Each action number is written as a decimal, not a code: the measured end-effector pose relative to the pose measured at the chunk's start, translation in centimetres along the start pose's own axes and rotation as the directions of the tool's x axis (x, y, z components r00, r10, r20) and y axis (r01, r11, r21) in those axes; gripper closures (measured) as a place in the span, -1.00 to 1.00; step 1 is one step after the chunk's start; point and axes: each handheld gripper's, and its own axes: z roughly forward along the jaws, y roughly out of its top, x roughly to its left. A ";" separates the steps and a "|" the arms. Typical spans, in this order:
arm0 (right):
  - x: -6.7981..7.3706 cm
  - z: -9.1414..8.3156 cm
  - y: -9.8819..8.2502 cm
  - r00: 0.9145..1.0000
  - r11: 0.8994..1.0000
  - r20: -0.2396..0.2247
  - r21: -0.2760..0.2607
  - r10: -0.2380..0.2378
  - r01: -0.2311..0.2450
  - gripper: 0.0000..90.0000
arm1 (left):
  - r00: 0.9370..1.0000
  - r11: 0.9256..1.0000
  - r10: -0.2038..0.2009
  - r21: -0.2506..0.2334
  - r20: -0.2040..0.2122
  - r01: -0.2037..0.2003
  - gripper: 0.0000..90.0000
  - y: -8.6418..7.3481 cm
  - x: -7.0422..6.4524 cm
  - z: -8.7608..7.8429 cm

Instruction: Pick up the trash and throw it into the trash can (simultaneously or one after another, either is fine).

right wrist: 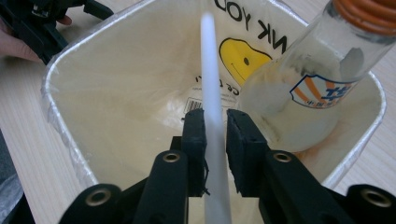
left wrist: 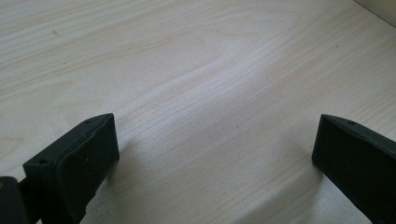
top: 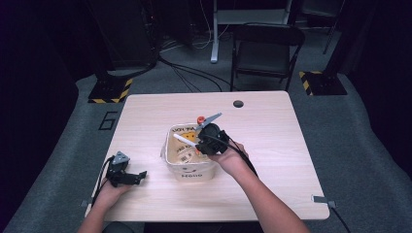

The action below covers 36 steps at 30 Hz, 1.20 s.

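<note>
Black right gripper point(right wrist: 215, 126) is clamped on a thin white plastic stick point(right wrist: 211, 93), poised over the cream plastic-lined bin point(right wrist: 70, 121) holding a clear orange-capped bottle point(right wrist: 299, 88). Light, smooth, probably slippery: grip mid-length. Left gripper point(left wrist: 215, 154) rests released above the wooden table point(left wrist: 196, 70).

Bottle point(right wrist: 299, 98) in bin point(top: 171, 162), mid table point(top: 272, 160).

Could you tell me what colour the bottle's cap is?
Orange; the bottle cap shows best in the right gripper view.
</note>
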 end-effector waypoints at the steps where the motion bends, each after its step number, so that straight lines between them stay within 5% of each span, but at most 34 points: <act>1: 0.0 0.0 0.1 1.000 1.000 0.000 -0.004 0.001 -0.001 0.66 | 1.000 1.000 0.001 0.000 0.001 -0.001 -0.99 0.0 0.0 0.0; 14: -1.0 -2.2 -0.4 1.000 0.996 0.002 -0.087 0.031 -0.031 0.27 | 1.000 1.000 -0.009 -0.004 -0.001 0.009 -0.99 0.1 0.0 0.2; 24: -1.9 -4.0 -1.8 0.999 0.991 0.033 -0.129 0.034 -0.030 0.15 | 1.000 1.000 -0.005 0.004 -0.003 0.005 -0.99 0.1 0.0 0.0; 36: -3.8 -5.4 -5.4 0.988 0.976 0.083 -0.186 0.127 -0.110 0.06 | 1.000 1.000 -0.008 -0.001 -0.001 0.008 -0.99 0.0 -0.1 0.0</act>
